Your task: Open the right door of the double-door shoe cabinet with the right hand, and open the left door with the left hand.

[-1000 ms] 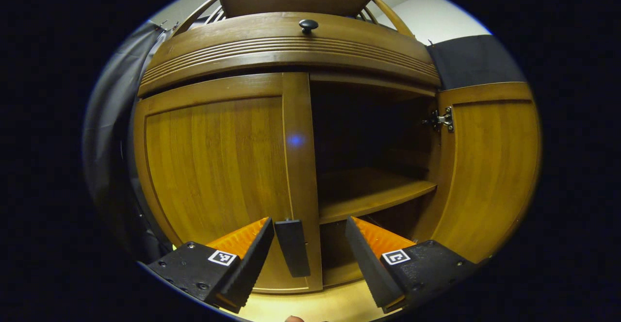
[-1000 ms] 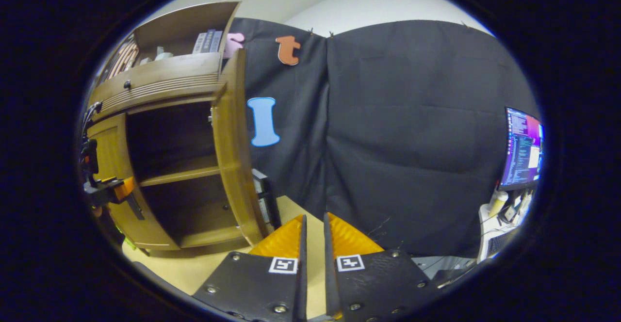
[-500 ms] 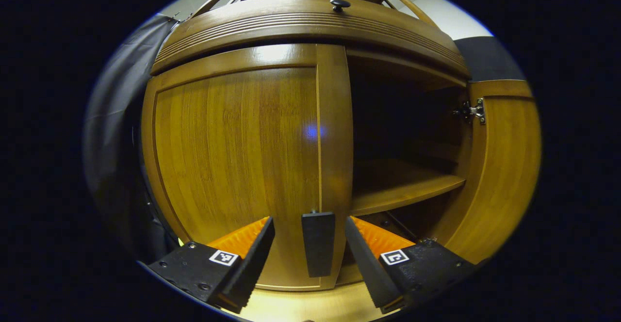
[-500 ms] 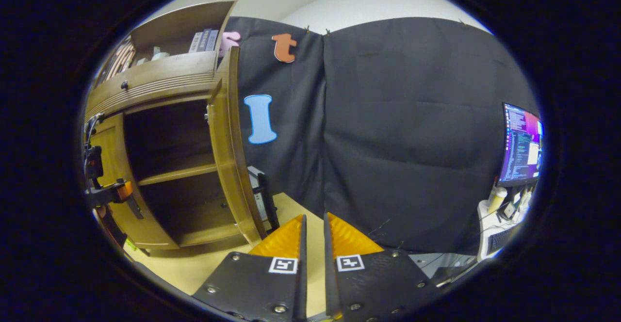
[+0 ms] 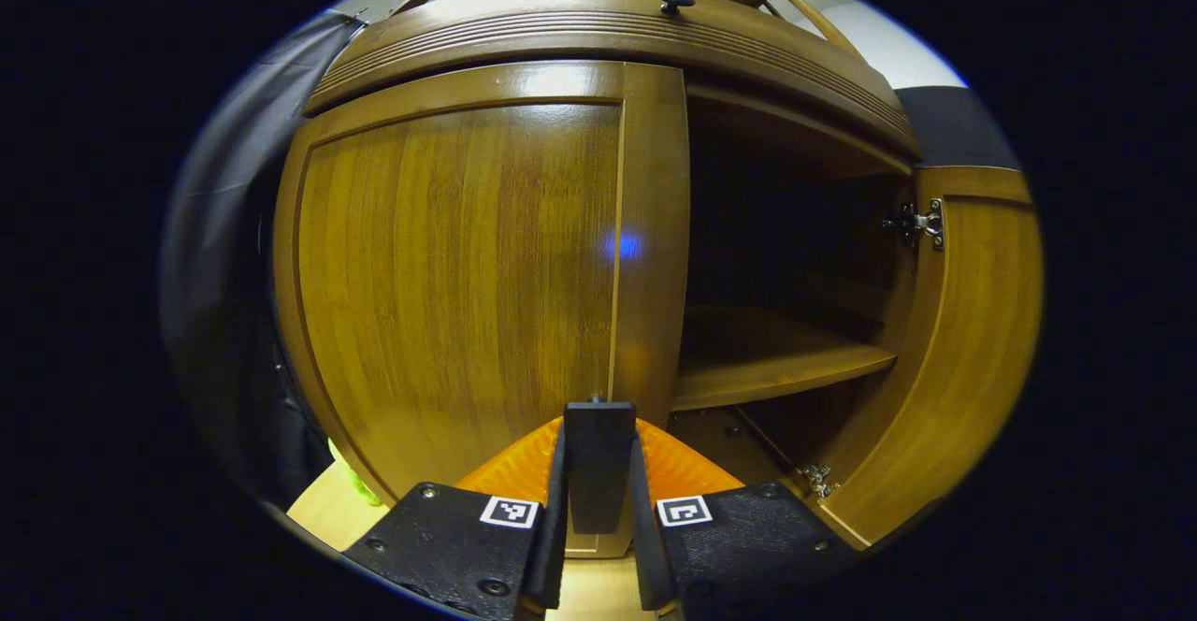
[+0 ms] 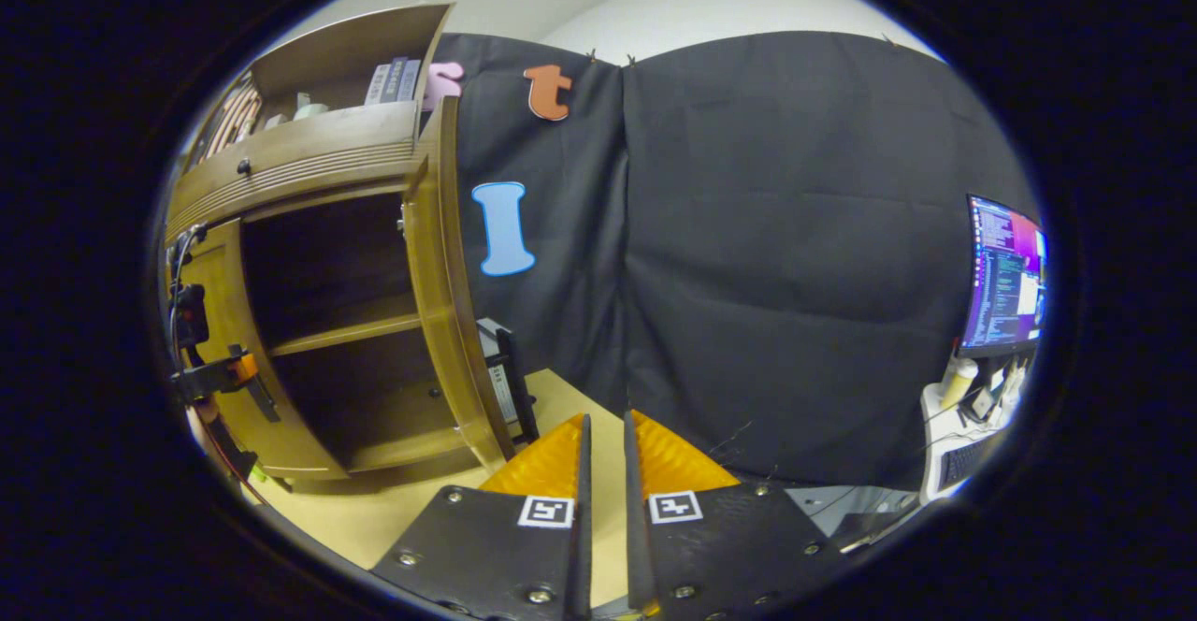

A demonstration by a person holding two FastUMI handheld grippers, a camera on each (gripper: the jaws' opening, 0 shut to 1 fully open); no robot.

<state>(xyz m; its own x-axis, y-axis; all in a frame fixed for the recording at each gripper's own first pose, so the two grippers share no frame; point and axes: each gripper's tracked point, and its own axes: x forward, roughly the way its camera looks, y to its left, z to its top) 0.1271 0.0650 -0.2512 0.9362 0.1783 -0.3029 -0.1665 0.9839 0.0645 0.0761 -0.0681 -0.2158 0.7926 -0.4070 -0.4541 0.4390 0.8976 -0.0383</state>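
Left gripper (image 5: 598, 509) clenched on left door's handle (image 5: 598, 471), right door (image 6: 449, 294) swung wide, right gripper (image 6: 603, 471) pinched empty, monitor (image 6: 1005, 280) beyond

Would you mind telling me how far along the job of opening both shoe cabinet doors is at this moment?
Done: the right door is swung wide, showing the shelf inside. The right tongs are nearly closed, holding nothing and away from the cabinet.

In hand: the left tongs are clamped on the left door handle.

Left: the left door looks shut and needs pulling open.
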